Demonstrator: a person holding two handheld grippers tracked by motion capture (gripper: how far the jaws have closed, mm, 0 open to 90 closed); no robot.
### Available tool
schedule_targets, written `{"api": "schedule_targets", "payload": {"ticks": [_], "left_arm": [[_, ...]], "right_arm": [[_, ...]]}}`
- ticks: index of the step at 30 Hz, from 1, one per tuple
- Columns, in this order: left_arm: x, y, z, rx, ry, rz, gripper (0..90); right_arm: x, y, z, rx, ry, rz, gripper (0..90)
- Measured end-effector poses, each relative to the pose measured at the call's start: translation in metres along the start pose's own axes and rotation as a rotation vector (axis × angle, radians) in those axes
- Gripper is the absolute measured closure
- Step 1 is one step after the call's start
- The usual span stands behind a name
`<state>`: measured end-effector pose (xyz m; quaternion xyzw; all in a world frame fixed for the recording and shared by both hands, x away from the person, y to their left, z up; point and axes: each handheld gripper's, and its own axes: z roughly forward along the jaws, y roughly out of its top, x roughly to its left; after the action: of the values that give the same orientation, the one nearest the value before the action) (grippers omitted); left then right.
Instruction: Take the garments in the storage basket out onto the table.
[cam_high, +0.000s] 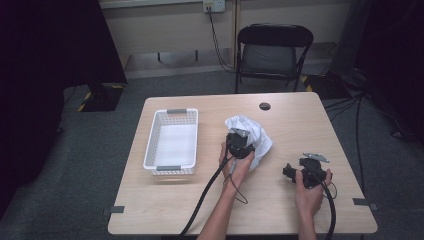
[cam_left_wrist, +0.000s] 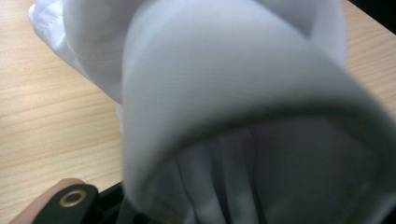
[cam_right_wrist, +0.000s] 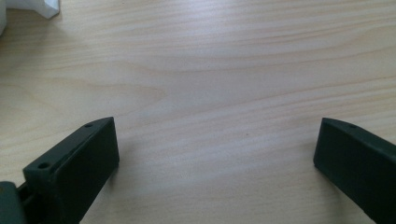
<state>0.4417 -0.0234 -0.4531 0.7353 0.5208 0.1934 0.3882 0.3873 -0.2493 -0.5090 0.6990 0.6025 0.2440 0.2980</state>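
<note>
The left claw (cam_high: 240, 142) is buried in the white cloth (cam_high: 252, 132) at mid-desk (cam_high: 210, 210); whether it grips, I cannot tell. The right claw (cam_high: 290, 172) hovers spread wide. A shallow pinch could let the cloth slip free short of the basket (cam_high: 172, 140).

The white cloth (cam_high: 252, 137) sits bunched in the middle of the counter (cam_high: 280, 210), rising as a soft heap right against the left gripper (cam_high: 240, 142); in the left gripper view its folds crowd the lens. The white basket (cam_high: 172, 139) blocks the left side, with an open strip of counter between it and the cloth. Around the right gripper (cam_high: 290, 172) the wood lies bare, its fingers (cam_right_wrist: 88, 154) spread wide over unobstructed surface. The near edge is open too.
</note>
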Motion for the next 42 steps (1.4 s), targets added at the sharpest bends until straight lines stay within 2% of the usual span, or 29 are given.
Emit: {"api": "schedule_targets", "payload": {"ticks": [7,18,25,29,33,42], "left_arm": [[0.002,-0.004,0.01,0.02,-0.004,-0.011,65.4],[0.001,-0.009,0.015,0.031,0.007,-0.001,64.0],[0.003,-0.009,0.02,0.045,-0.007,-0.022,63.2],[0.004,-0.01,0.022,0.048,-0.011,-0.021,62.7],[0.007,-0.011,0.027,0.054,-0.019,-0.052,58.7],[0.008,-0.012,0.029,0.064,-0.028,-0.058,55.7]], "right_arm": [[0.0,0.0,0.0,0.0,0.0,0.0,0.0],[0.0,0.0,0.0,0.0,0.0,0.0,0.0],[0.0,0.0,0.0,0.0,0.0,0.0,0.0],[0.0,0.0,0.0,0.0,0.0,0.0,0.0],[0.0,0.0,0.0,0.0,0.0,0.0,0.0],[0.0,0.0,0.0,0.0,0.0,0.0,0.0]]}}
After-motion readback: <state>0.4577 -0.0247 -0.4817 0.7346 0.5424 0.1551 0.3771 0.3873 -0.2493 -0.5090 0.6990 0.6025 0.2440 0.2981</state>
